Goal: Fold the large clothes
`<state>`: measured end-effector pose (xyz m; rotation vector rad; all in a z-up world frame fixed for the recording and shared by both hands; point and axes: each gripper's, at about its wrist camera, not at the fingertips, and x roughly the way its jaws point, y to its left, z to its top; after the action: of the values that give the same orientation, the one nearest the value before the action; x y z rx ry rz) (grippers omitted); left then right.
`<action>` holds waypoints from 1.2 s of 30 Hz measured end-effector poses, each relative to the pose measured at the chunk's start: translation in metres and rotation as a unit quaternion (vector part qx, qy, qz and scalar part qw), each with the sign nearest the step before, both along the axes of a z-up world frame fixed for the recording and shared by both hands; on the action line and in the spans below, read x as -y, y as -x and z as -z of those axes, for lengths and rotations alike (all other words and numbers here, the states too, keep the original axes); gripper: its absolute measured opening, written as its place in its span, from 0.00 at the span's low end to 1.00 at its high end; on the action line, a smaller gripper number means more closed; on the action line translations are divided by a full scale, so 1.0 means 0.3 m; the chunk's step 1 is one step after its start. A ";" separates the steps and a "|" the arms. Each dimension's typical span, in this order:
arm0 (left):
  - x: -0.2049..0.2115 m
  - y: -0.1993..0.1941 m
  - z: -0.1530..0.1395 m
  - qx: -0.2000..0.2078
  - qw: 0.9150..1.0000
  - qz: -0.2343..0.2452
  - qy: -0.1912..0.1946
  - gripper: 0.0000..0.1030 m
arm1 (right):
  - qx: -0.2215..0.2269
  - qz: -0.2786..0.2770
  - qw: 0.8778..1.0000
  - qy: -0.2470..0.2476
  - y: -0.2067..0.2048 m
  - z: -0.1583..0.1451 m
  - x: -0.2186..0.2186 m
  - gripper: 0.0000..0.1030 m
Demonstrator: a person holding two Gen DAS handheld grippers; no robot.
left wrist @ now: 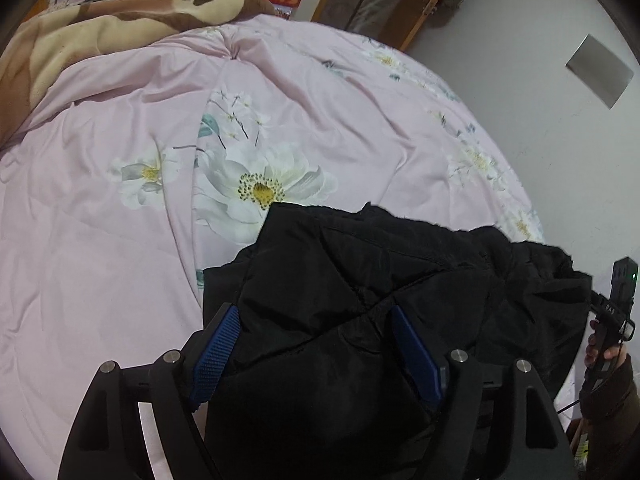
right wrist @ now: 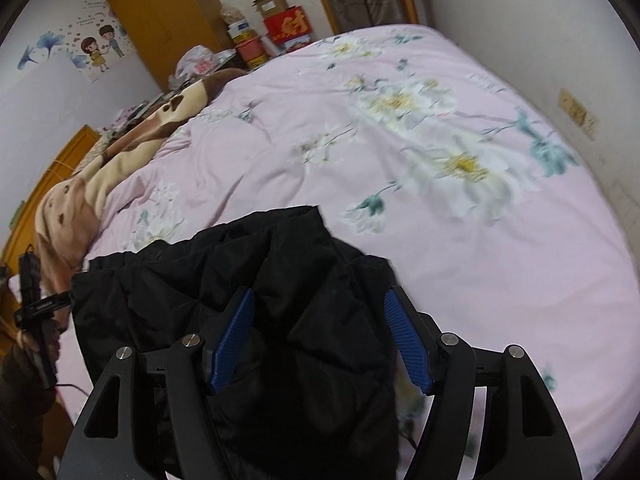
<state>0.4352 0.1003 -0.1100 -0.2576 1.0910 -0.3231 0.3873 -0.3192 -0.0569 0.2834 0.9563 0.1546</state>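
Note:
A black padded garment [left wrist: 380, 280] lies bunched on the near part of a pink floral bed cover [left wrist: 120, 240]. My left gripper [left wrist: 312, 312] stands open over the garment's left part. Black fabric fills the space between its blue pads [left wrist: 216, 352], which do not pinch it. In the right wrist view the same garment [right wrist: 240, 280] lies on the bed cover [right wrist: 480, 240]. My right gripper [right wrist: 320, 296] is open around the garment's right edge, and its right pad [right wrist: 408, 344] stands apart from the cloth. Each view shows a hand on the other gripper's handle at its edge.
A brown and beige blanket [left wrist: 80, 32] lies heaped along the bed's left side, also in the right wrist view as the blanket [right wrist: 100, 184]. A white wall [left wrist: 560, 120] borders the bed's right. Red boxes [right wrist: 288, 24] and a wooden wardrobe [right wrist: 160, 12] stand beyond the bed.

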 end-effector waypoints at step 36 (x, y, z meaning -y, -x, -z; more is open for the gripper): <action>0.087 -0.117 0.120 -0.016 0.992 -0.066 -0.104 0.37 | -0.128 0.027 0.985 0.116 -0.158 0.192 -0.072 0.22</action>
<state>0.4703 0.0743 -0.1460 -0.1488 1.1246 -0.0858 0.4346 -0.2976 -0.1146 0.1148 1.2090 -0.0463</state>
